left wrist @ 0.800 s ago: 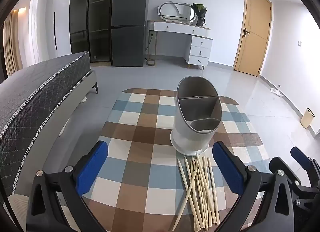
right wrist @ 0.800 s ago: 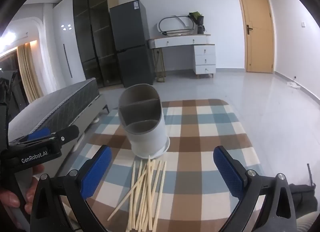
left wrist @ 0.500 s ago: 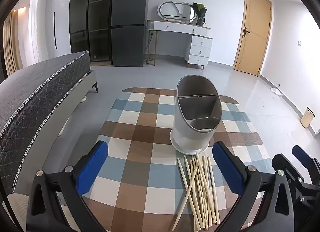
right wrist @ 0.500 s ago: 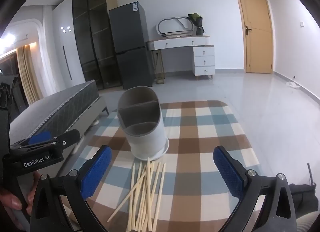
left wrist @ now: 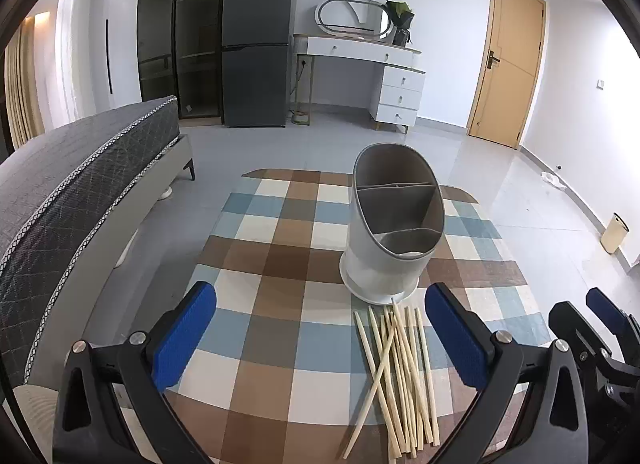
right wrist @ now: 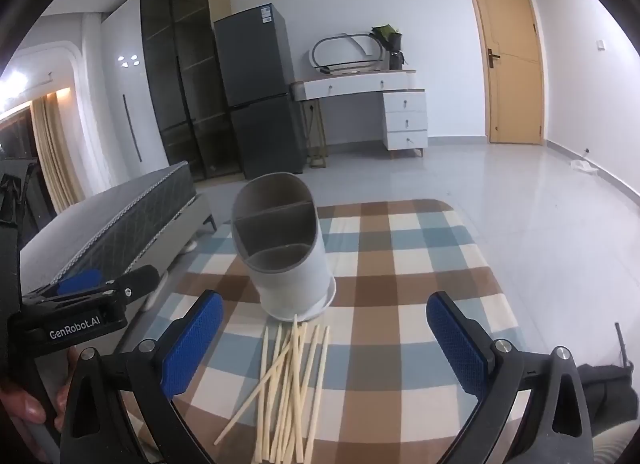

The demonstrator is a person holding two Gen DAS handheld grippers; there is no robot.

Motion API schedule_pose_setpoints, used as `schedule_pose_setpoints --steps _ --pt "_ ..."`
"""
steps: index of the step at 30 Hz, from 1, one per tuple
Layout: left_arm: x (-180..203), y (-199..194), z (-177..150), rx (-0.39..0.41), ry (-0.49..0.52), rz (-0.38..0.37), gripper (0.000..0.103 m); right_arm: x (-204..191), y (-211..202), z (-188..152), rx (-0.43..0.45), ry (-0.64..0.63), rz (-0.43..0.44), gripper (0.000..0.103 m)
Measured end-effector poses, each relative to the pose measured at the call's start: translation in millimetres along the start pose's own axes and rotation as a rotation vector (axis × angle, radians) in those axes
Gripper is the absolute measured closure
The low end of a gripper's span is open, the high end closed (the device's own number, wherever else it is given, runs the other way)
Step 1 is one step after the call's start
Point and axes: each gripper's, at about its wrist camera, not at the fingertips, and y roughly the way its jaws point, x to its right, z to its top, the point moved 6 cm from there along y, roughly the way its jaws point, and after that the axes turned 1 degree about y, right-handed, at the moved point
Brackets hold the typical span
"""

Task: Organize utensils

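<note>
- The left gripper has its jaws spread wide and released, with nothing between the blue pads; it hangs above the tabletop, which wears a checked cloth of brown, blue and cream.
- The right gripper is likewise released, jaws fully apart and empty, tilted down toward the same cloth.
- A loose bundle of pale wooden chopsticks lies flat on the cloth. In the left wrist view it sits between the jaws but toward the right pad; in the right wrist view it sits between the jaws, left of the midline.
- The sticks lie roughly parallel, pointing away from the jaws, with one stick crossing the rest at a slant. No pad touches them.
- Just beyond the far tips of the chopsticks stands a grey utensil holder, upright on a white base, its oval top split into compartments. All the compartments that can be seen look empty. The nearest stick tip reaches about to the base; contact cannot be told.
- The holder is ahead of both sets of jaws, well clear of them.
- In the right wrist view the left gripper shows at the left edge, with a person's hand holding it.
- To the left of the jaws, beside the tabletop, is a bed with a dark quilted mattress.
</note>
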Motion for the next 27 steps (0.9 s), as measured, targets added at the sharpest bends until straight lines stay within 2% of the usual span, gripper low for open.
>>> schedule_pose_setpoints --steps 27 --pt "2.8 0.1 -0.6 0.010 0.025 0.016 0.002 3.3 -1.3 1.1 0.001 0.012 0.004 0.001"
